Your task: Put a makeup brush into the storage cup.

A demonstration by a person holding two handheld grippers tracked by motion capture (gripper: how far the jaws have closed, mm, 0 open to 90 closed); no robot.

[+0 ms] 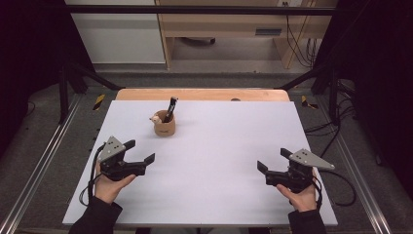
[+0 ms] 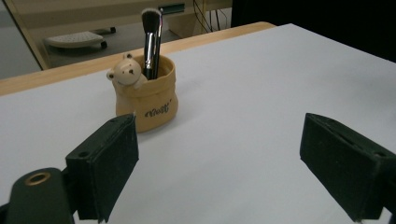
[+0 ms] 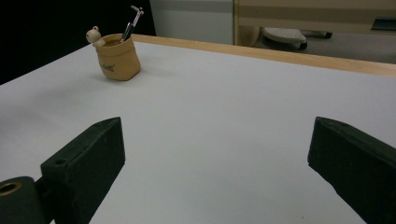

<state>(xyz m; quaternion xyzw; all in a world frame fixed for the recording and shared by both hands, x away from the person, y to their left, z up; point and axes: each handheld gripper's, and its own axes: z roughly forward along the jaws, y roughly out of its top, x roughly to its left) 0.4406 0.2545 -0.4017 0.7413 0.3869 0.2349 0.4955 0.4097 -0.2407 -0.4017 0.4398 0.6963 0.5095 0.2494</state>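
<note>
From the high view, both hands are resting low on the white counter (image 1: 219, 195), one at each side. The left hand-held gripper (image 1: 141, 152) is sitting with its jaws spread and nothing between them, and the right hand-held gripper (image 1: 272, 161) is looking just as released, also empty. The tan pouch cup (image 1: 165, 127) is standing upright toward the far left-middle of the counter, with a makeup brush (image 1: 170, 108) poking out of it and a little bear figure (image 1: 156, 118) at its rim. The left one is the nearer of the two, but it's clearly apart from the cup.

Left gripper view: the jaws are standing wide, bare counter between them. The cup (image 2: 147, 100) is sitting ahead, a bit left of the gap's centre, the brush (image 2: 151, 44) is standing bristles up, and the bear (image 2: 125, 72) is peeking over the near rim.

Right gripper view: jaws are wide here too, nothing gripped. The cup (image 3: 117, 58) is sitting well off toward the far left, the brush (image 3: 130, 25) leaning in it.

My read: the brush is already sitting in the cup, and both hands are looking parked and let go, so this is either the tail end of a drop-off or the setup for a pick. If it's a pick, the left one is going to need to move forward, rise above the rim, line up on the handle and close there without knocking the cup over.
</note>
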